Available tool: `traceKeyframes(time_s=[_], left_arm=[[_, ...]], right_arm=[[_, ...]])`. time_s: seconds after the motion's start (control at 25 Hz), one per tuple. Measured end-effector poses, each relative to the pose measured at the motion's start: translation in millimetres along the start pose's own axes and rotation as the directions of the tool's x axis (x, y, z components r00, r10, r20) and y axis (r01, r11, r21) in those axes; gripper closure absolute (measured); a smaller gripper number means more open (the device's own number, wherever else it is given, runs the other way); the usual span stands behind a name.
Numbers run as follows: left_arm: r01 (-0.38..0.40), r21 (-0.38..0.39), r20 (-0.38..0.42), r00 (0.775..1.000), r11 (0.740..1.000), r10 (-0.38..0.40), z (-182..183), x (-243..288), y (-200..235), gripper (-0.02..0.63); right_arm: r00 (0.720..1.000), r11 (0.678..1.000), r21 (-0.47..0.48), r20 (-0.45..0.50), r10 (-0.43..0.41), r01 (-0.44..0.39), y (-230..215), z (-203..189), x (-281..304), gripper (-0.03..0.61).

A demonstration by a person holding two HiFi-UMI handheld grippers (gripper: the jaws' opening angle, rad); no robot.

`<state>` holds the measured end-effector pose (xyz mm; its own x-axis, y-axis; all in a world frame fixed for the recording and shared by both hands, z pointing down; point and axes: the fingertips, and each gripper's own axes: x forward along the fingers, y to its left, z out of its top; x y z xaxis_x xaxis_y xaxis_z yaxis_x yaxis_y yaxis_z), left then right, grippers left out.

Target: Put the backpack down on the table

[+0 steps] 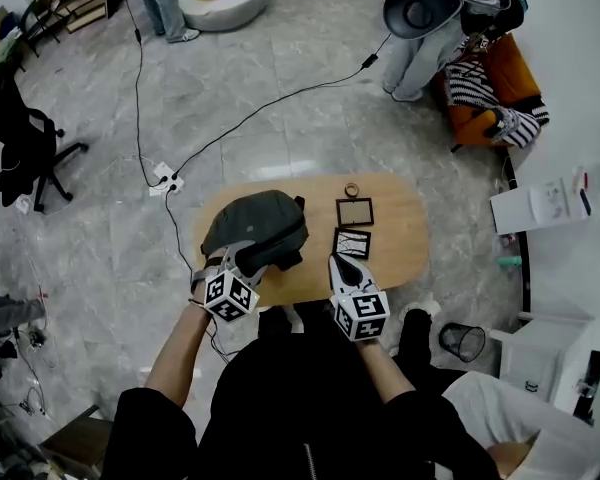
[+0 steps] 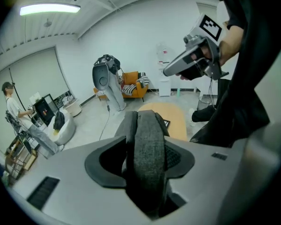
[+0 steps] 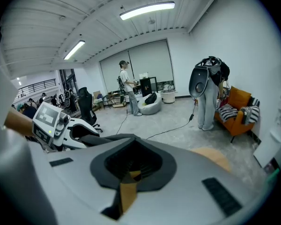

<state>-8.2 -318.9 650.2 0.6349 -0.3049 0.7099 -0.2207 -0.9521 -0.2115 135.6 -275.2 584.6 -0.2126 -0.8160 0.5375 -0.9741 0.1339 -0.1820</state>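
Note:
A dark grey backpack (image 1: 252, 223) lies on the left half of the oval wooden table (image 1: 400, 228). At its near edge my left gripper (image 1: 248, 259) is shut on a grey fabric strap of the backpack. In the left gripper view that strap (image 2: 147, 149) fills the gap between the jaws, and the table (image 2: 177, 121) shows beyond it. My right gripper (image 1: 338, 261) hovers over the table's near edge, to the right of the backpack, with its jaws together and nothing in them. In its own view only a thin slit shows at the right gripper (image 3: 130, 172).
Two small framed pictures (image 1: 354, 211) (image 1: 351, 243) and a ring (image 1: 352, 190) lie on the table right of the backpack. A cable and power strip (image 1: 165, 178) run across the floor. An office chair (image 1: 20, 138), an orange sofa (image 1: 500, 88) and a wire bin (image 1: 465, 340) stand around.

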Motion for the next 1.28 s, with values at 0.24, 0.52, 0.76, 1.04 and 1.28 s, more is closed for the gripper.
traceKeyframes(time_s=[0.24,0.52,0.76,1.04,1.28], left_arm=[[0.082,0.006,0.000,0.997,0.997,-0.082,-6,7,-49,0.453],[0.062,-0.018,0.029,0.998,0.998,-0.061,-16,20,-67,0.499],[0.071,-0.029,0.005,0.997,0.997,-0.071,-31,38,-81,0.528],[0.087,-0.077,-0.056,0.994,0.993,-0.091,-63,85,-113,0.548],[0.142,-0.056,-0.190,0.970,0.988,-0.150,-110,128,-116,0.548]], right_arm=[[1.000,1.000,0.004,-0.002,-0.003,0.003,5,-3,-3,0.568],[1.000,1.000,0.016,-0.018,-0.018,0.018,8,-15,-11,0.568],[0.998,0.998,0.041,-0.031,-0.053,0.055,3,-27,-20,0.568],[0.995,0.994,0.051,-0.052,-0.089,0.092,-9,-38,-31,0.568],[0.988,0.990,0.046,-0.091,-0.125,0.129,-30,-50,-39,0.568]])
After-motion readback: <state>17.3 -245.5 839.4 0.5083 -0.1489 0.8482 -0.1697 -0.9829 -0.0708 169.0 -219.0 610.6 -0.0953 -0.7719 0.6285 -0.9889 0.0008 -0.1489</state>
